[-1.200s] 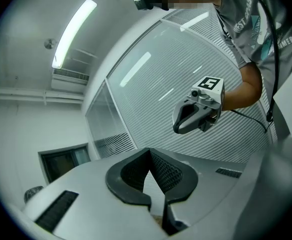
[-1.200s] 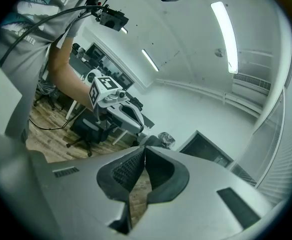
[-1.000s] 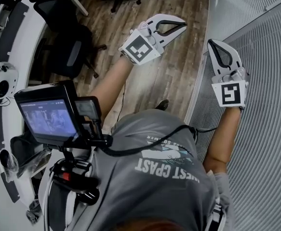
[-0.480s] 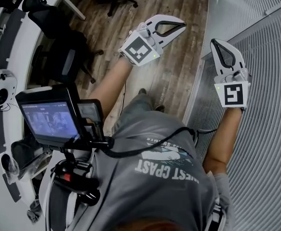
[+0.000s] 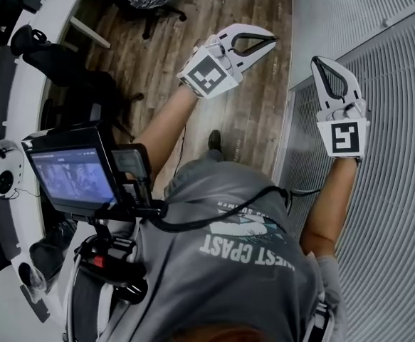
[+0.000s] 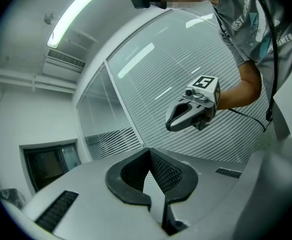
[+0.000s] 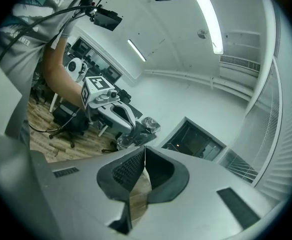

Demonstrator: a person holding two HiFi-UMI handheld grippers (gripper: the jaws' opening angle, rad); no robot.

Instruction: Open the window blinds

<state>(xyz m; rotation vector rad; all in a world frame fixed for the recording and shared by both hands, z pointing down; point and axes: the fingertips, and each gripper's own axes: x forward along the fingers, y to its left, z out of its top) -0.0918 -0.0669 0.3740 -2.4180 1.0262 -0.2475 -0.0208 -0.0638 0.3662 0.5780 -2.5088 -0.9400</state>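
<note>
Shifting our shoe (image 5: 214,140) forward over the wood floor (image 5: 250,112) since a second ago, we are holding the left gripper (image 5: 271,40) and right gripper (image 5: 315,63) raised, jaws closed and empty, with the window blinds (image 5: 399,212) hanging beside the right one.

Wears a grey short-sleeved T-shirt (image 5: 264,291) with pale block lettering on the chest, crossed by a looping black cable (image 5: 214,218). Left gripper (image 5: 270,40) and right gripper (image 5: 315,64): pale plastic, black-lined jaws, cube with black-and-white square markers.
</note>
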